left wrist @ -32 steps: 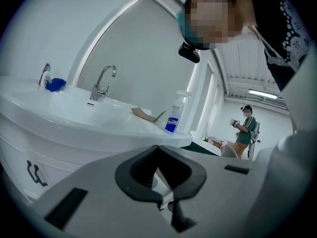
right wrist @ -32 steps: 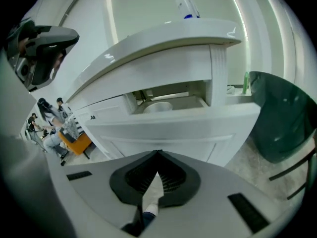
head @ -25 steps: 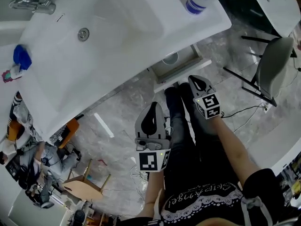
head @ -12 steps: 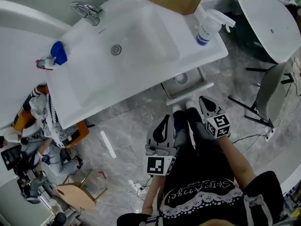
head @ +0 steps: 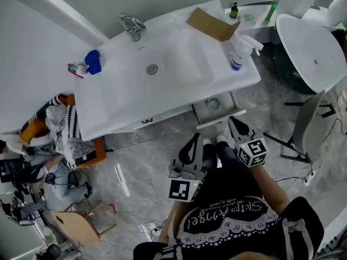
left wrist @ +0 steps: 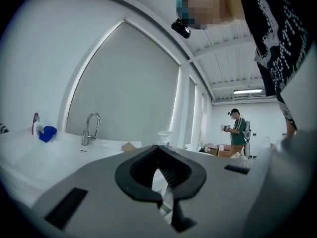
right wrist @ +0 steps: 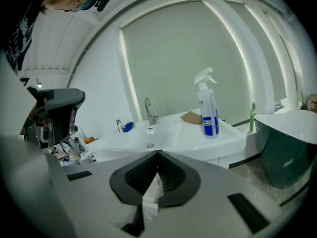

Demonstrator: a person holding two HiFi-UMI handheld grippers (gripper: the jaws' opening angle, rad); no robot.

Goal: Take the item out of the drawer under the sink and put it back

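**A:** How are the two hand-held grippers shown?

**B:** The left gripper point(head: 195, 140) and the right gripper point(head: 233, 124) are seen side by side above the grey marbled floor point(head: 146, 140). They are held in front of the person's black printed garment point(head: 227, 221). In each gripper view the black jaws are pressed together at the tips. No held thing is made out in either.

**A:** Where is the task's thing located?

**B:** A small round pale item point(head: 214, 103) is seen lying inside the open white drawer point(head: 221, 119). The drawer is drawn out under the right end of the white rectangular sink point(head: 124, 91). The item is touched by neither gripper. Both sets of tips are placed near the drawer front.

**A:** What is altered against the frame of a second ago?

**B:** The sink is now rendered smaller and whole, while the grippers are kept at much the same size. The chrome faucet point(head: 130, 26), then in the upper left corner, is now placed at top centre. The blue cloth point(head: 93, 61) is carried inward from the left edge. The white spray bottle with a blue label point(head: 237, 53), then cropped at the top, is seen entire. A flat brown cardboard piece point(head: 212, 23) is revealed behind the bottle. The drawer is left open, with the item unmoved within it.
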